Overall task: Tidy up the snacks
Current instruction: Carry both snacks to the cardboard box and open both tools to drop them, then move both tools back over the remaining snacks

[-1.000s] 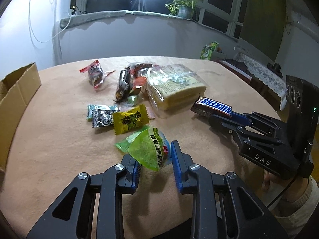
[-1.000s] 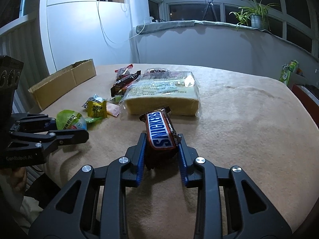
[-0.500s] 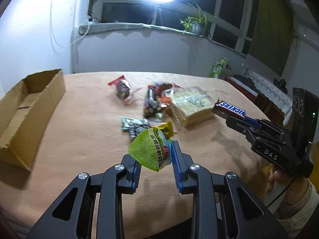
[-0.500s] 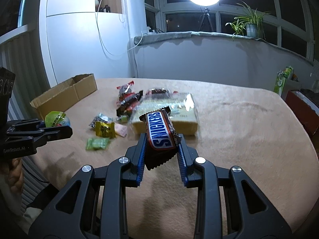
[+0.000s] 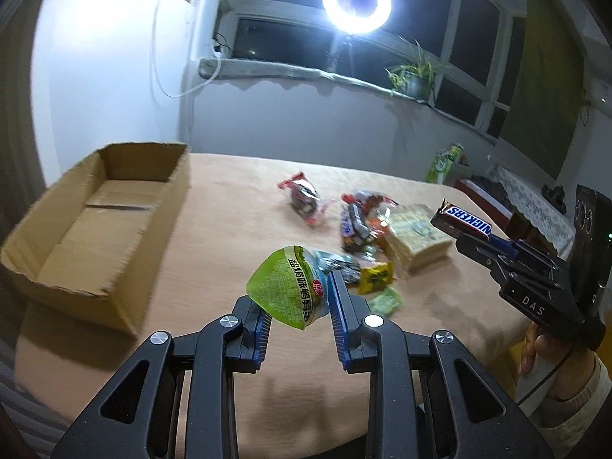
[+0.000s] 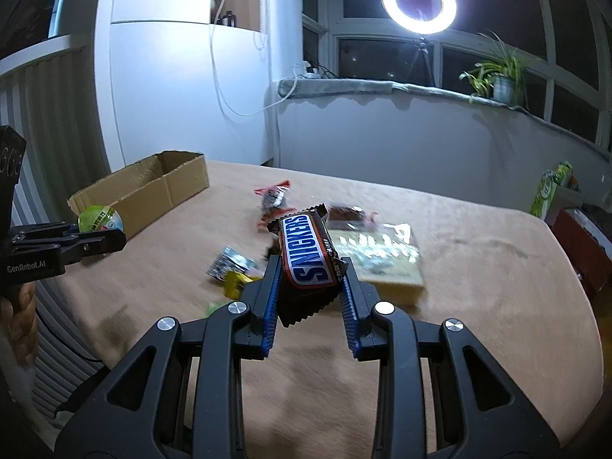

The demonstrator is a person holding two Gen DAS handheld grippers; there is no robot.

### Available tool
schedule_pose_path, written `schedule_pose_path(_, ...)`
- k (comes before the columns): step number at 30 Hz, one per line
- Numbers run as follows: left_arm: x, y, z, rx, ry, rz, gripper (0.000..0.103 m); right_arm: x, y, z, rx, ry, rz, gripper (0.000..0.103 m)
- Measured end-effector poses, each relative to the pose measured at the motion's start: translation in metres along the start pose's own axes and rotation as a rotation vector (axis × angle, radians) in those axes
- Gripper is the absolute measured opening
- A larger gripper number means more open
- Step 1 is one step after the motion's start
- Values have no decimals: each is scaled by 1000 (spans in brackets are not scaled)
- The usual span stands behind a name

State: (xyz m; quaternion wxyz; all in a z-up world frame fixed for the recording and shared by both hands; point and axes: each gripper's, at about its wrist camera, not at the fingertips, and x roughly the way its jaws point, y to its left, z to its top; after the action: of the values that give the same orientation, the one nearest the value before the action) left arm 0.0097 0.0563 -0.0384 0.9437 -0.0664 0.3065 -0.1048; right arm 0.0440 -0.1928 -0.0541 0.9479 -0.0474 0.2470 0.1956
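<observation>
My left gripper (image 5: 296, 292) is shut on a green snack packet (image 5: 288, 287), held up above the table. In the right wrist view the same packet (image 6: 100, 218) shows at far left in the left gripper (image 6: 111, 239). My right gripper (image 6: 310, 283) is shut on a Snickers bar (image 6: 308, 252), lifted off the table; the left wrist view has the bar (image 5: 464, 222) at right in that gripper (image 5: 464, 243). An open cardboard box (image 5: 95, 222) sits at the table's left, its inside bare. Loose snacks (image 5: 355, 222) and a wrapped cake block (image 5: 415, 235) lie mid-table.
The round table (image 6: 478, 267) has a tan cloth. Small yellow (image 5: 376, 275) and green (image 5: 386, 300) packets lie near the front. A person's hand (image 5: 543, 348) holds the right gripper. A ring light (image 6: 419, 2), a potted plant (image 6: 497, 76) and a green carton (image 6: 552, 189) stand beyond the table.
Both grippers have risen off the table with their snacks held. The left view has swung left, bringing the cardboard box fully into sight.
</observation>
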Motion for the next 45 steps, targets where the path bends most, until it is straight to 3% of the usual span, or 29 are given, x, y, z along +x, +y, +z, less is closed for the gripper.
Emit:
schedule_pose_path(15, -31, 82, 16, -39, -76, 199, 26, 54, 104, 44, -135, 10, 159, 30)
schedule_pose_path(29, -14, 150, 20, -111, -42, 283, 26, 125, 211, 86, -249, -1, 370, 30)
schedule_pose_path(32, -9, 160, 19, -134, -33, 315, 33, 142, 228, 92, -265, 4, 404, 32)
schedule_pose_path(33, -9, 162, 19, -142, -28, 339, 52, 150, 234, 92, -277, 20, 420, 35)
schedule_pose_path(34, -10, 164, 18, -151, -30, 370, 61, 155, 239, 91, -294, 30, 417, 47)
schedule_pose_path(36, -15, 165, 17, -162, -50, 390, 72, 155, 238, 90, -291, 16, 390, 52)
schedule_pose_path(45, -38, 157, 16, -136, -83, 412, 74, 119, 207, 78, -214, -21, 331, 66)
